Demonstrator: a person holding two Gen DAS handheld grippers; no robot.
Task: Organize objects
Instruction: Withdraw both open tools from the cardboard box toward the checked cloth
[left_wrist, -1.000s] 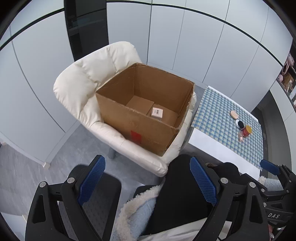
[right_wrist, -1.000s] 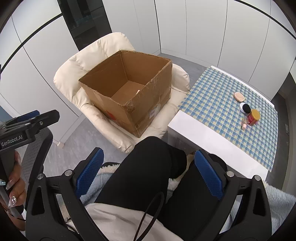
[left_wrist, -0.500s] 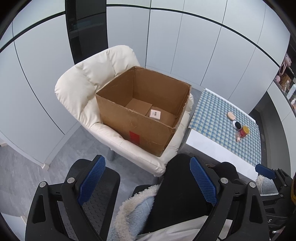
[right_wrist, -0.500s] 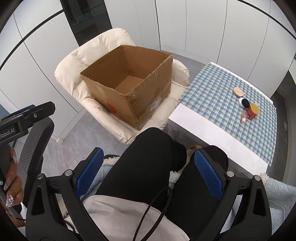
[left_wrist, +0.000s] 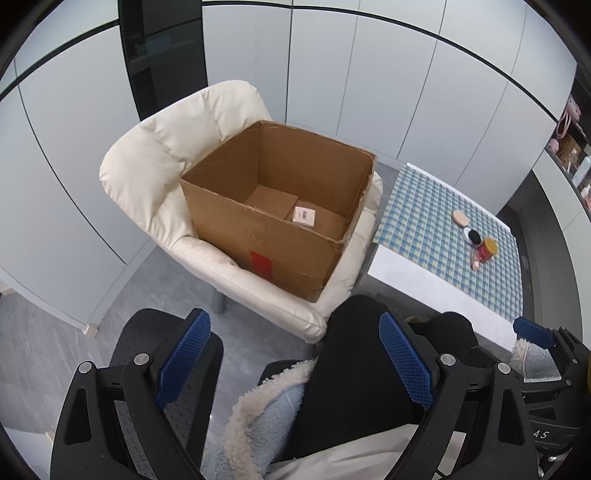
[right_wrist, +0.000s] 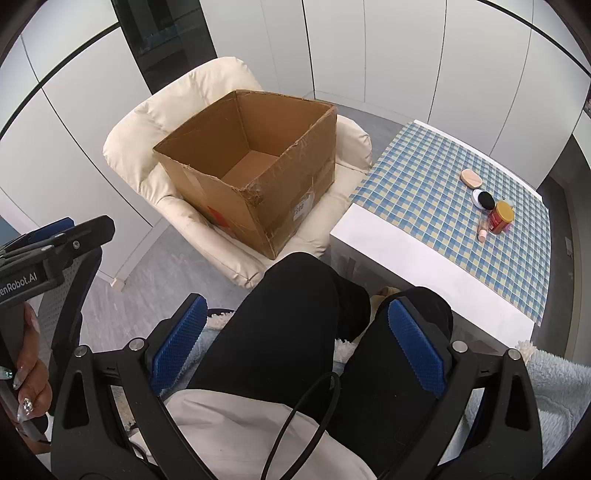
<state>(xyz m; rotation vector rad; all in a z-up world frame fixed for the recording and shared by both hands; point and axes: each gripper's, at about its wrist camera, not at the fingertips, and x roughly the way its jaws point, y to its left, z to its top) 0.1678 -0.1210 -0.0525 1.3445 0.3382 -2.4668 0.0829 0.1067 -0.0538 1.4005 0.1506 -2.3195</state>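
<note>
An open cardboard box sits on a cream armchair. Inside it lie a flat brown carton and a small labelled packet. On the checked table to the right are a beige puff, a black-and-white compact, a red jar with a yellow lid and a small pink bottle. My left gripper is open and empty, well short of the box. My right gripper is also open and empty, above the person's lap.
The person's black-clad legs and a pale blue fleece fill the near foreground. A black office chair stands at lower left. White cabinet doors line the walls behind the armchair. Grey floor lies to the left of the chair.
Both views have shifted only slightly. The jaws stand as wide as before, and nothing in the box or on the table has moved.
</note>
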